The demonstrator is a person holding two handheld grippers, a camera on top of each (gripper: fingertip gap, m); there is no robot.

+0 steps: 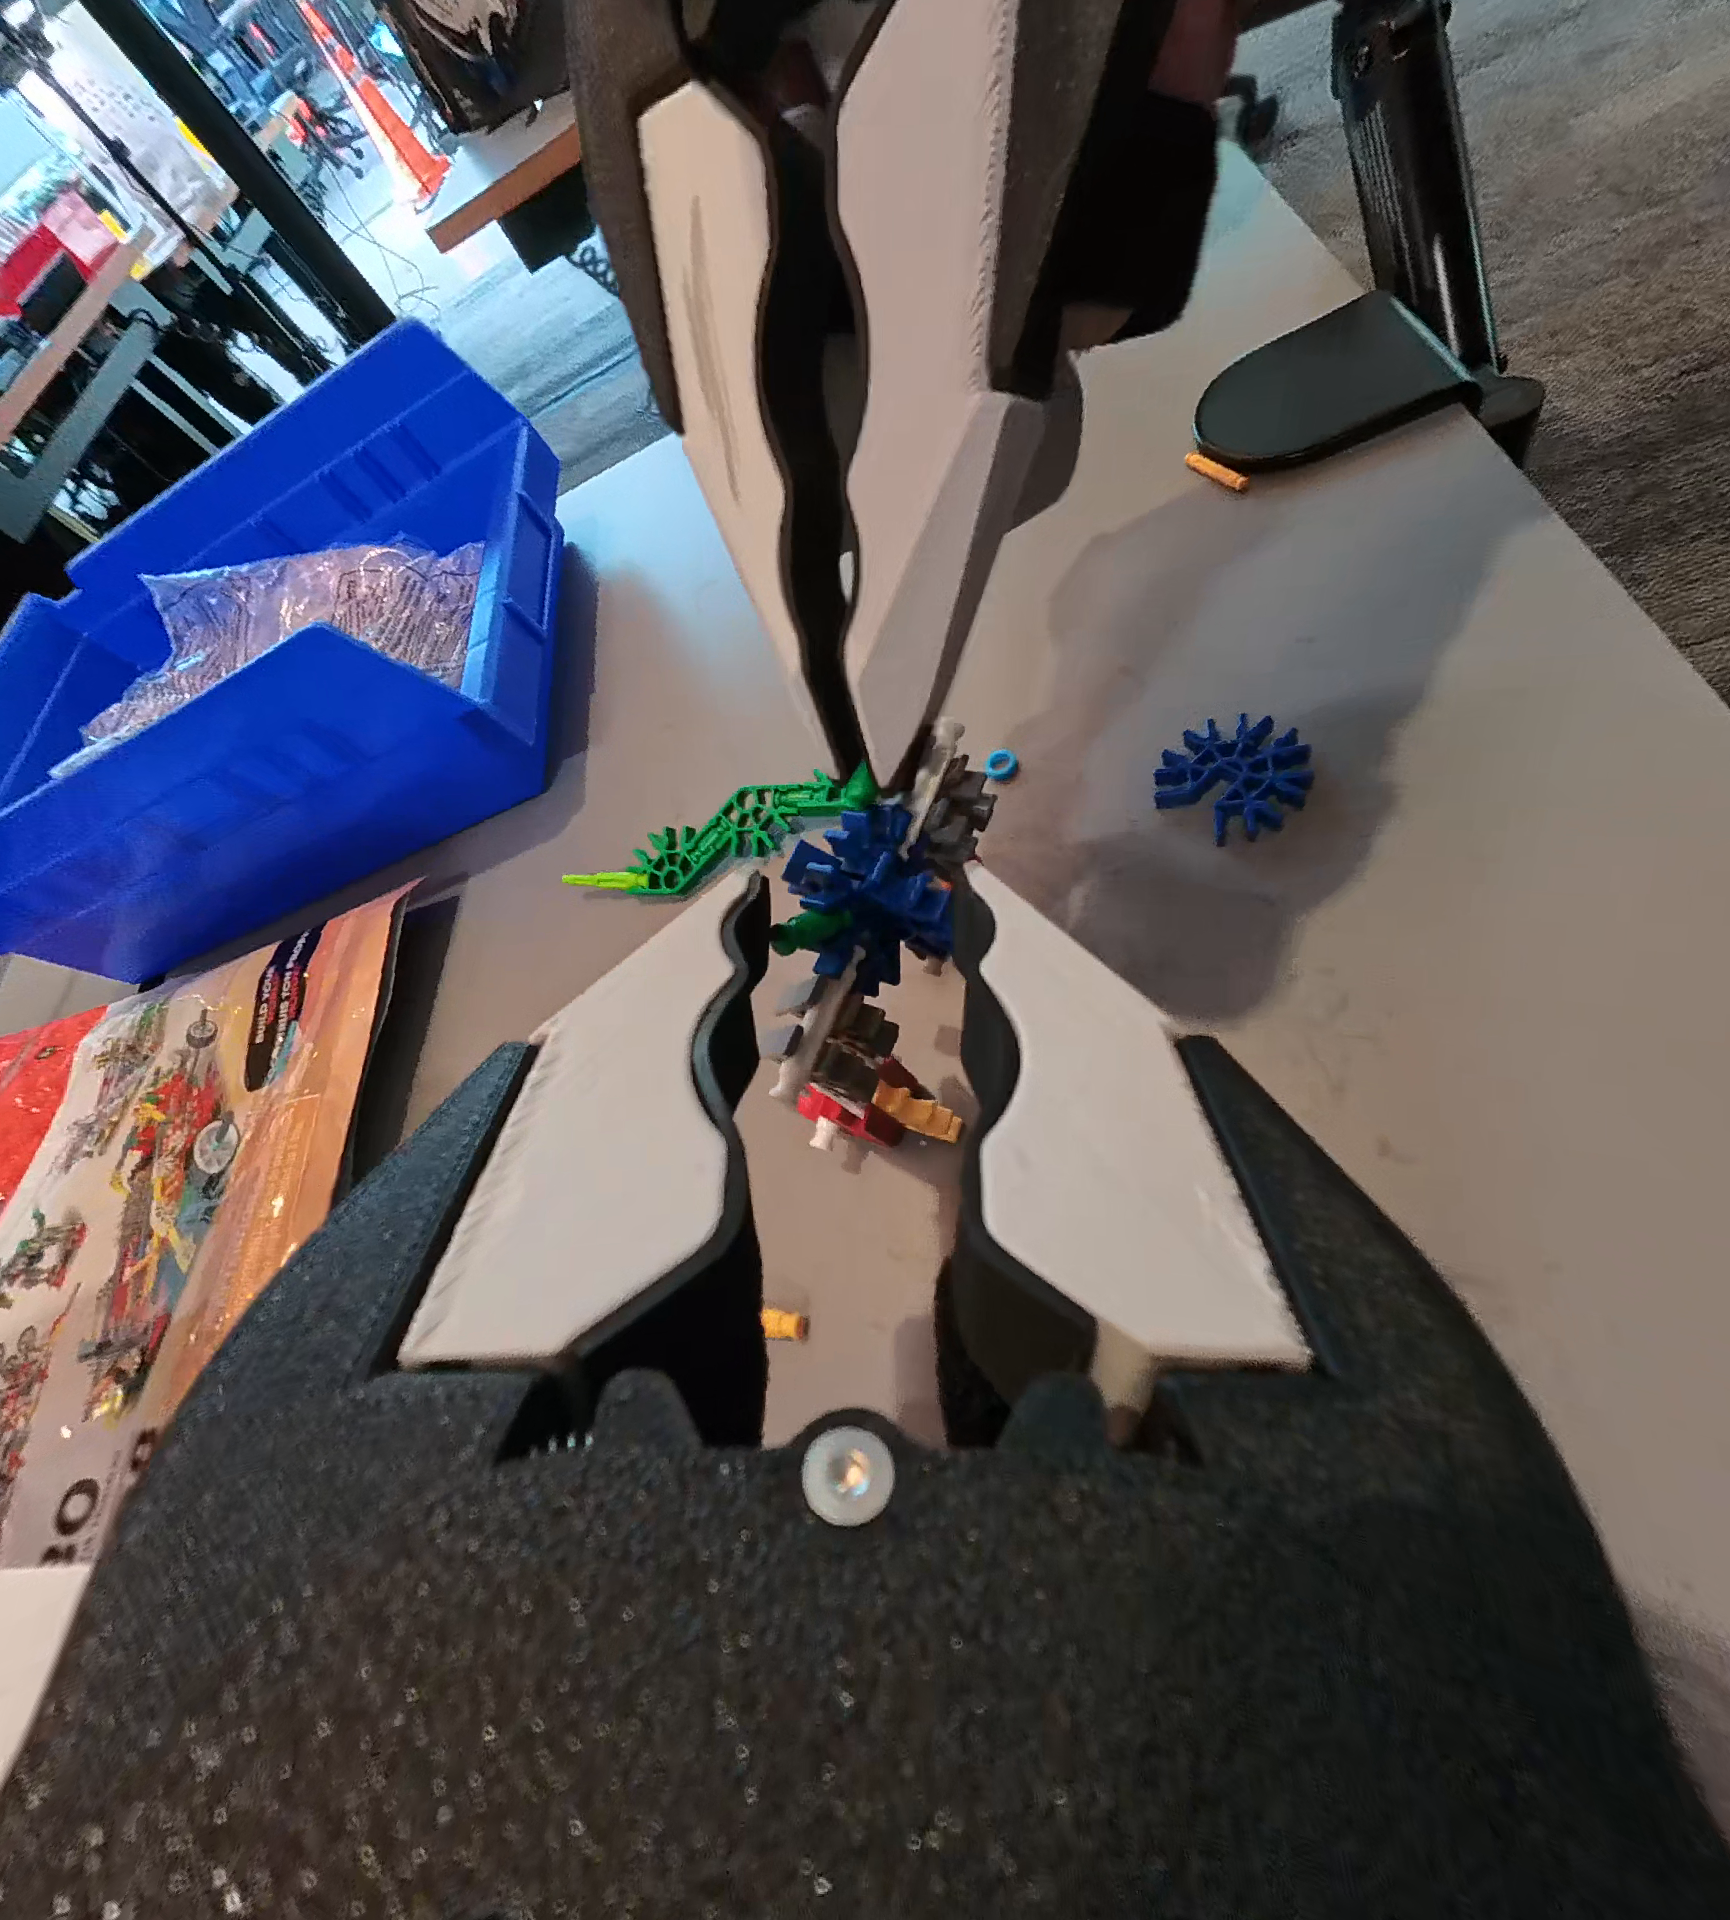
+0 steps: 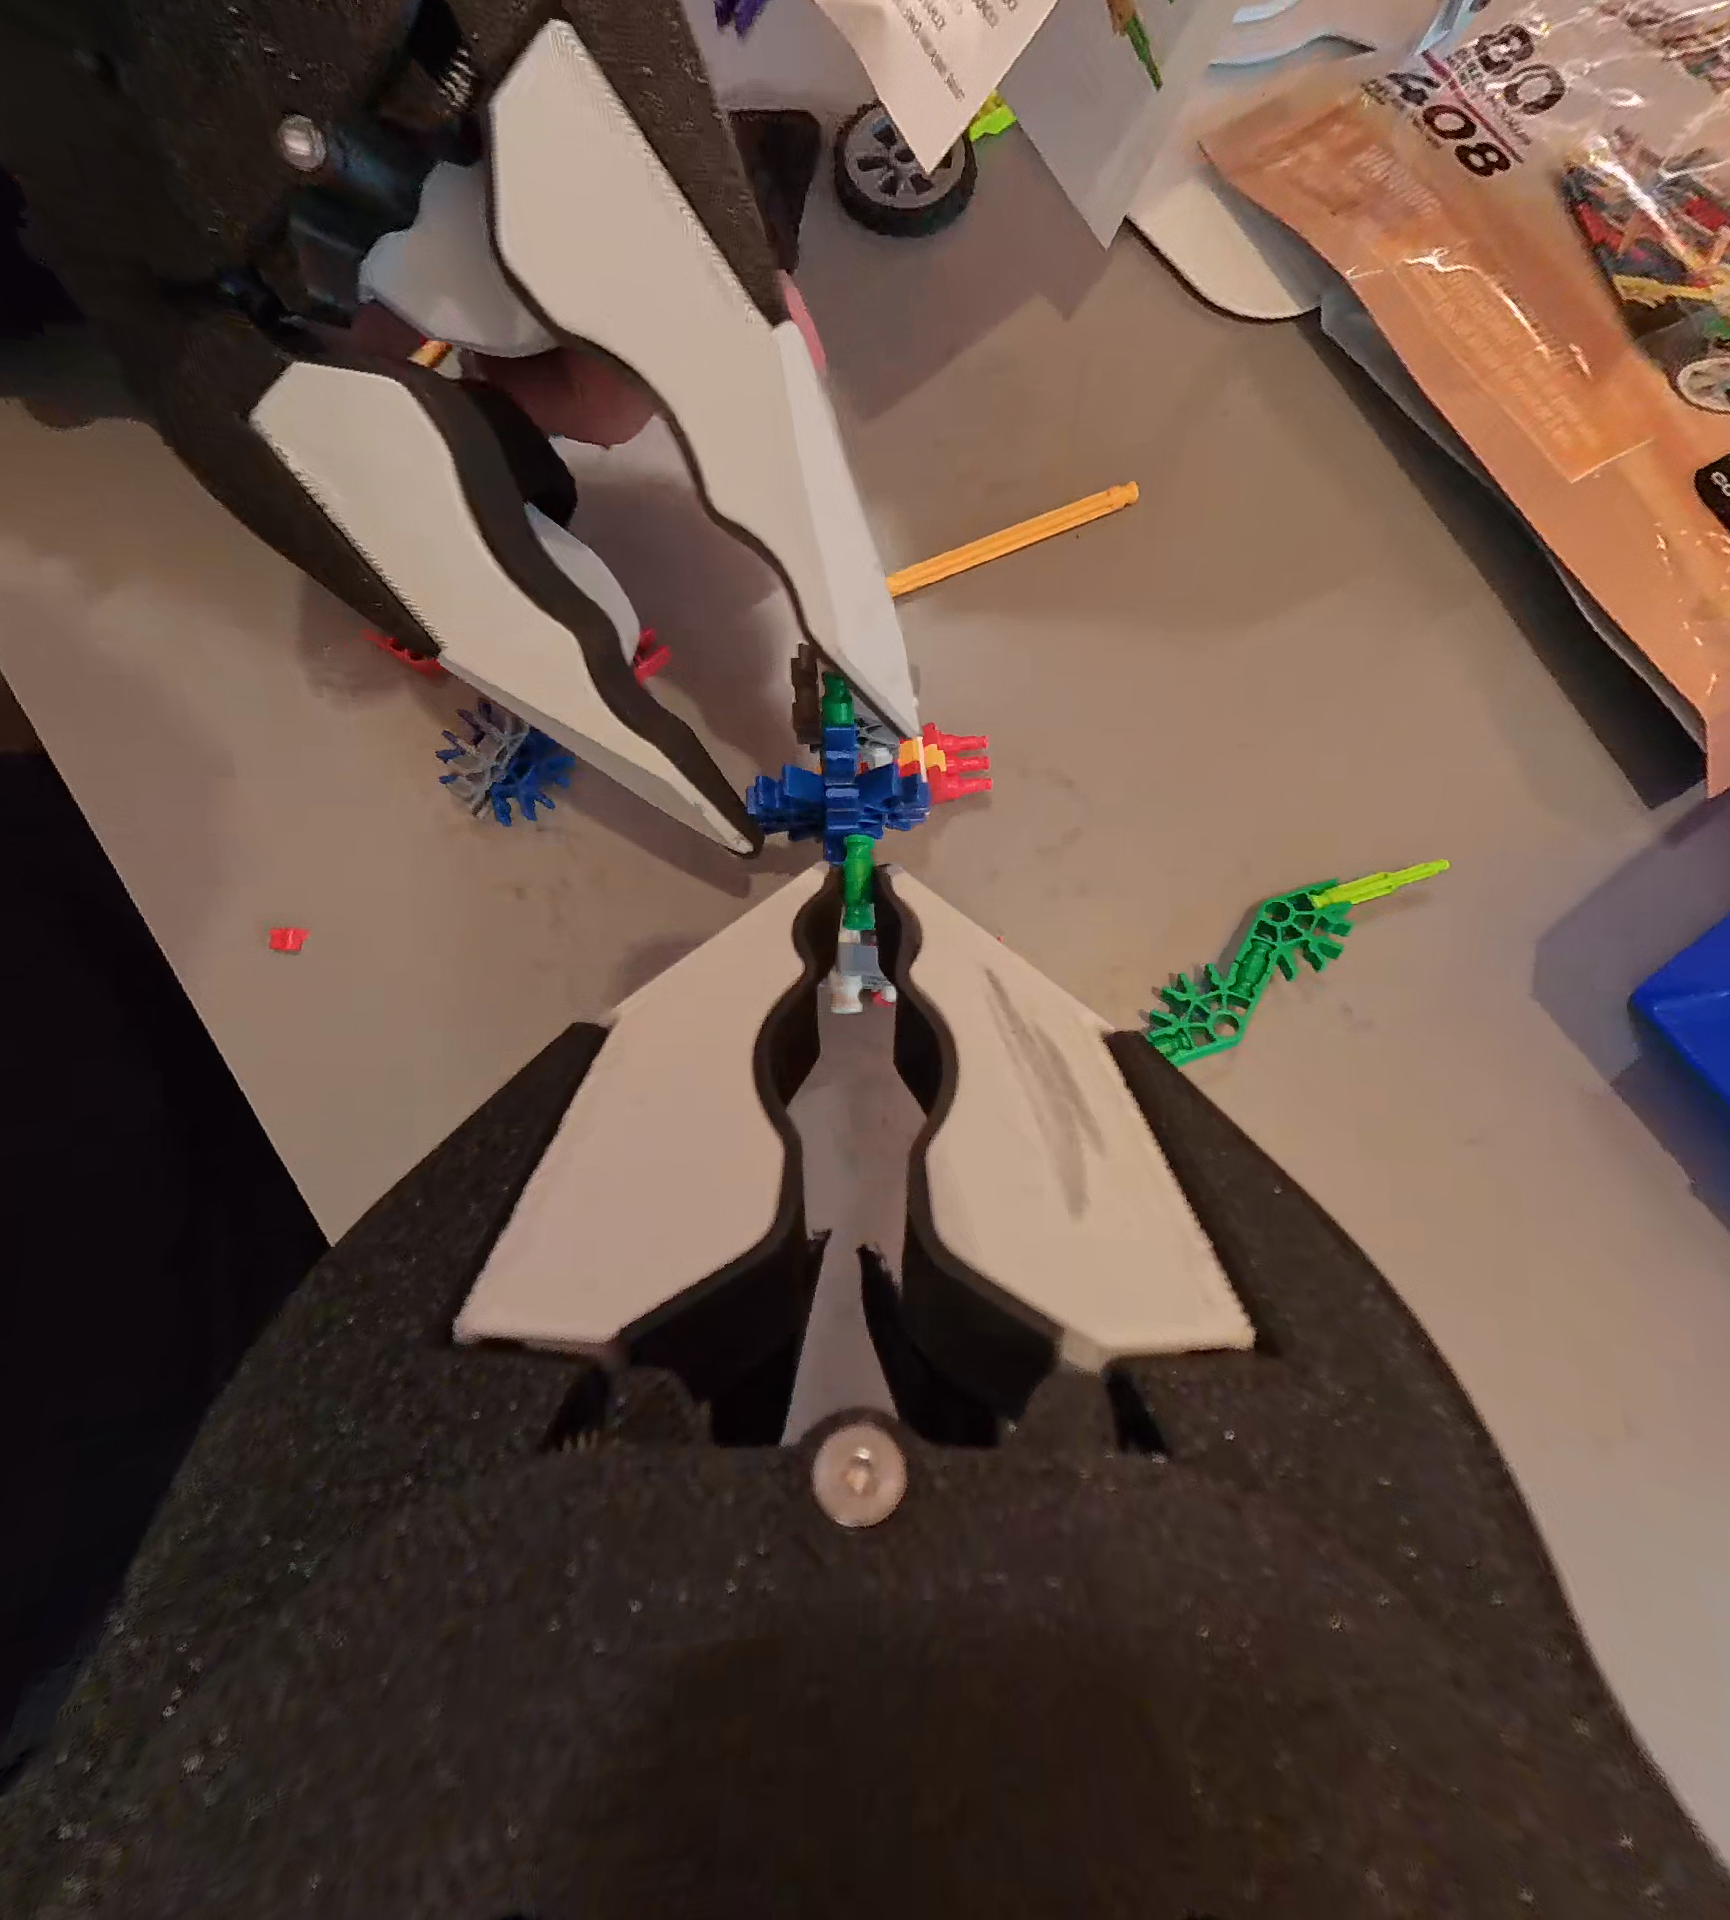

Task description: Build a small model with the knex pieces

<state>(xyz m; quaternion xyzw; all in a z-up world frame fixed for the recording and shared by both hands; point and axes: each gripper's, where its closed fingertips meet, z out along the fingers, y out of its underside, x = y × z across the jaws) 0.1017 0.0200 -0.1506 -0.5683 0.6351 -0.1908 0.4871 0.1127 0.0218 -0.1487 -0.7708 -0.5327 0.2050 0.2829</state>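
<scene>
A small toy assembly of blue connectors on a white rod, with grey, red and yellow pieces, is held above the grey table. My left gripper is shut on the blue connectors, one finger on each side. In the right wrist view it comes in from the upper left. My right gripper is shut on a green rod that sticks out of the blue connectors. In the left wrist view it comes down from above.
A green connector chain and a loose blue connector lie on the table. A blue bin and a printed toy bag are at the left. A yellow rod, a wheel and a black clamp are nearby. The tips of both grippers are at nearly the same place.
</scene>
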